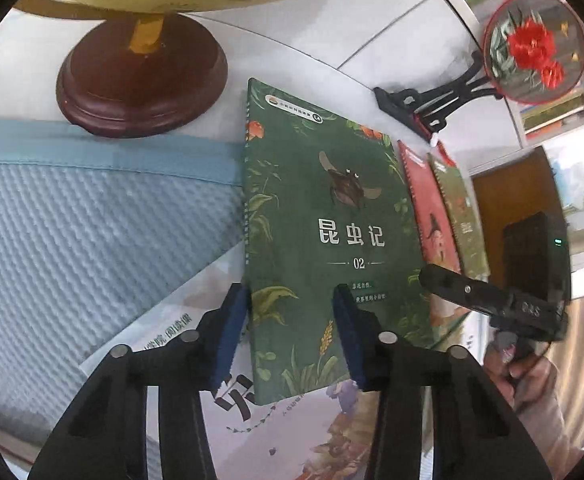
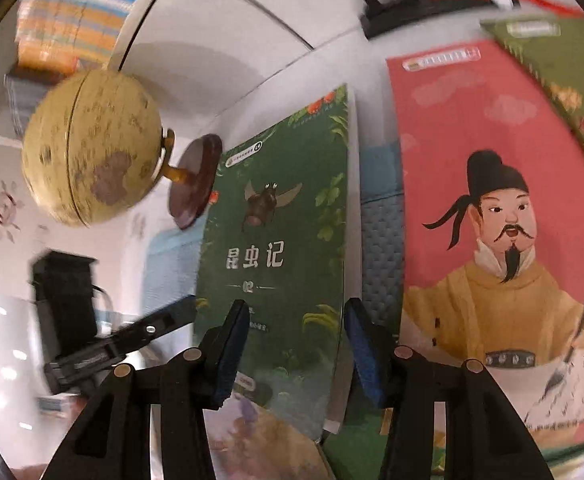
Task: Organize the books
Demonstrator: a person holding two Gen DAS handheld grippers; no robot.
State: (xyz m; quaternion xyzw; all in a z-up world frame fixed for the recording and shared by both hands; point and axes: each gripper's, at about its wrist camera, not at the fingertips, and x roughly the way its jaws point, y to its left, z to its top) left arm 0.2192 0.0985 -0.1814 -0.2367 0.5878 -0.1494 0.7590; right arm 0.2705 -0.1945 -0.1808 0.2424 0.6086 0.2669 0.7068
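A green book with a beetle on its cover [image 1: 331,232] stands upright between my left gripper's [image 1: 290,332] fingers; the jaws are wide and its left pad [image 1: 230,332] touches the spine edge. The same green book [image 2: 280,248] shows in the right wrist view, between the open jaws of my right gripper [image 2: 297,348], whose right pad [image 2: 361,354] sits by the book's right edge. A pink book with a bearded man [image 2: 495,240] stands to the right; it also shows edge-on in the left view [image 1: 431,216]. Another green book [image 1: 461,216] stands behind it. A flat book [image 1: 252,412] lies underneath.
A yellow globe [image 2: 92,148] on a dark wooden base [image 1: 140,76] stands left of the books. A blue quilted mat [image 1: 72,240] covers the table. A round red-flower fan [image 1: 531,48] on a black stand [image 1: 419,104] is behind the books. Stacked books [image 2: 76,12] fill a far shelf.
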